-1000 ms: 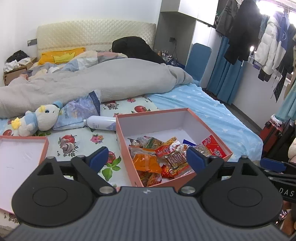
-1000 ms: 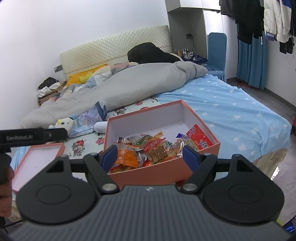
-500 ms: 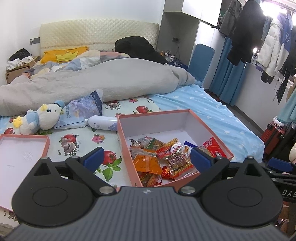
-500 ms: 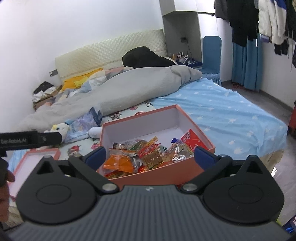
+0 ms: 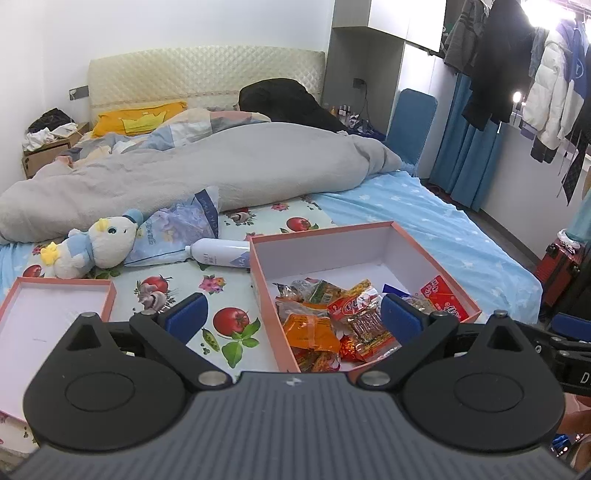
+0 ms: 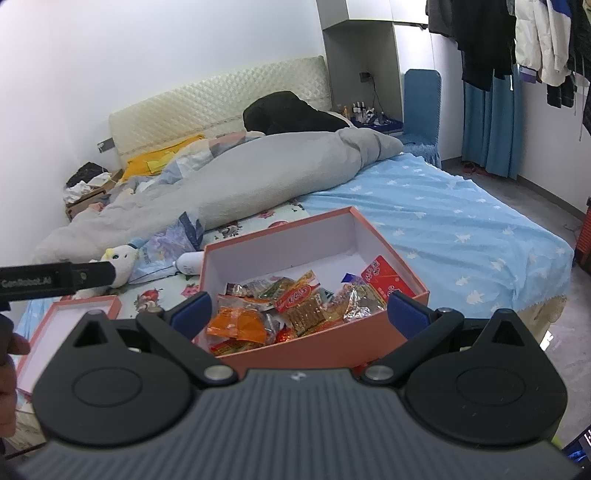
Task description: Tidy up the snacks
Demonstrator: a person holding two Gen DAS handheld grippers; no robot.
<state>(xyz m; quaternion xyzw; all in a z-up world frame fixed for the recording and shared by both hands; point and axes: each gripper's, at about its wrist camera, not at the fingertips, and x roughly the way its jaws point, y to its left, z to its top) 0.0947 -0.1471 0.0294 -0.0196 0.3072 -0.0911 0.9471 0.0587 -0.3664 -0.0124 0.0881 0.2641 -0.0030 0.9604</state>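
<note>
Where the bed ends, the box (image 5: 413,242) holds snack packets (image 5: 332,317).

Even, cool daylight fills the bedroom, strongest at the far right, where a window (image 5: 546,11) burns out to white glare behind the hanging clothes (image 5: 517,62). Shadows on the bed (image 6: 443,221) are soft and faint. Both fisheye views bend the walls and darken at the corners; the focus is sharp, without motion blur.
</note>
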